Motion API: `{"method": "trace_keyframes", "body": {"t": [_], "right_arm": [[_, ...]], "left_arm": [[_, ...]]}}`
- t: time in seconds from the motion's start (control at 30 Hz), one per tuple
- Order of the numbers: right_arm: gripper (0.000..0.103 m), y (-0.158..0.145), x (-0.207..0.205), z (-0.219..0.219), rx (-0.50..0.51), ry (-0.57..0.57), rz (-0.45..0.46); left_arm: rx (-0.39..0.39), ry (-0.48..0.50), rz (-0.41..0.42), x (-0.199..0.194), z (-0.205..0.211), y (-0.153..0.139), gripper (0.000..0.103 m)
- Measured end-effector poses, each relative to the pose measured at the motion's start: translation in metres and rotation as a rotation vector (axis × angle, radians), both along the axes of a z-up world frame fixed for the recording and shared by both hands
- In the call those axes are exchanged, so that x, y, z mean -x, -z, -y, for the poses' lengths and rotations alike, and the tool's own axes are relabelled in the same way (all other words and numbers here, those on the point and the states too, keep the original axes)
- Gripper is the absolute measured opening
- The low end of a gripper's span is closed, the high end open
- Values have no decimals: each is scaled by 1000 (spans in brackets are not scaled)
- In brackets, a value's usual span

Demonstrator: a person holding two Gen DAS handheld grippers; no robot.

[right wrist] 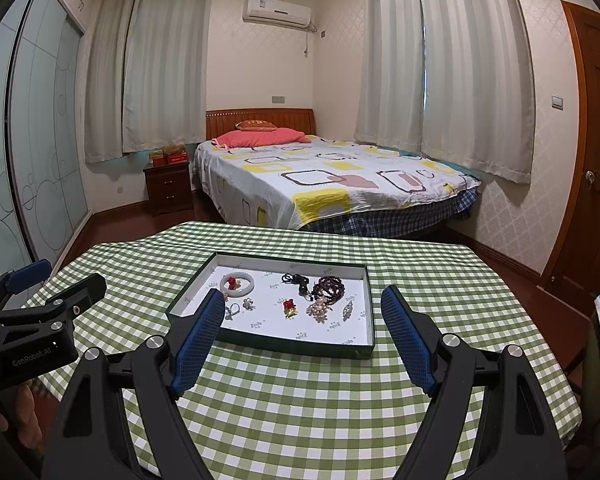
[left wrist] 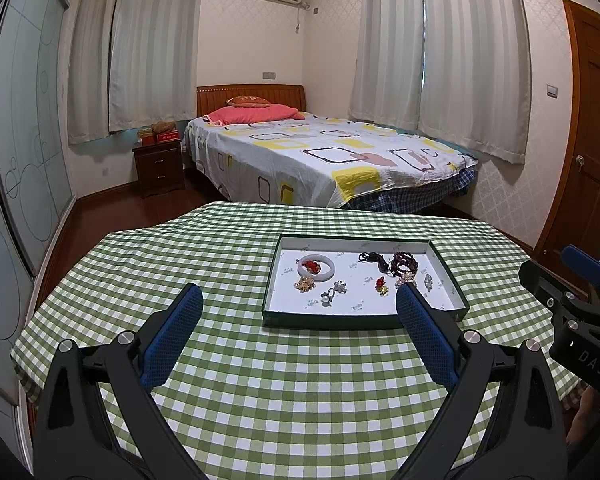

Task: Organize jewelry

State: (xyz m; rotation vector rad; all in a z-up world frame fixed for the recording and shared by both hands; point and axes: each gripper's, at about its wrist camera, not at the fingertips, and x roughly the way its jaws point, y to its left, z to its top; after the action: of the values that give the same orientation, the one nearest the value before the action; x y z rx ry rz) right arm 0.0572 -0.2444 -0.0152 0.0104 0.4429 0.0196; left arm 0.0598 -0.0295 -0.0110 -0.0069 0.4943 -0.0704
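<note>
While both grippers hover released over the gingham surface (right wrist: 300,400), the jewelry sits loose in the shallow tray (right wrist: 370,304). Left gripper (left wrist: 299,312), right gripper (right wrist: 303,312): nothing held. Risk: bead bracelet (right wrist: 332,286) touches the pearl cluster (right wrist: 319,309), so a pinch may snag both.

"GenRobot.AI", white print, on black body of left tool (right wrist: 32,308), seen from right wrist view. "DAS" on black body of right tool (left wrist: 580,304), left wrist view. Small print on tray (right wrist: 364,280) lining unreadable.
</note>
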Motion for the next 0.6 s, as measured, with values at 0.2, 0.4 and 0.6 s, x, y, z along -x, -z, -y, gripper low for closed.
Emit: {"method": "trace_keyframes", "body": {"t": [0.2, 0.4, 0.6], "right_arm": [[78, 0, 0, 0, 1, -1, 0], [78, 1, 1, -1, 0, 1, 2], [78, 1, 1, 0, -1, 0, 1]], "left_arm": [[1, -2, -1, -1, 0, 0, 95], [5, -2, 6, 0, -1, 0, 95], [7, 2, 7, -1, 0, -1, 95]]}}
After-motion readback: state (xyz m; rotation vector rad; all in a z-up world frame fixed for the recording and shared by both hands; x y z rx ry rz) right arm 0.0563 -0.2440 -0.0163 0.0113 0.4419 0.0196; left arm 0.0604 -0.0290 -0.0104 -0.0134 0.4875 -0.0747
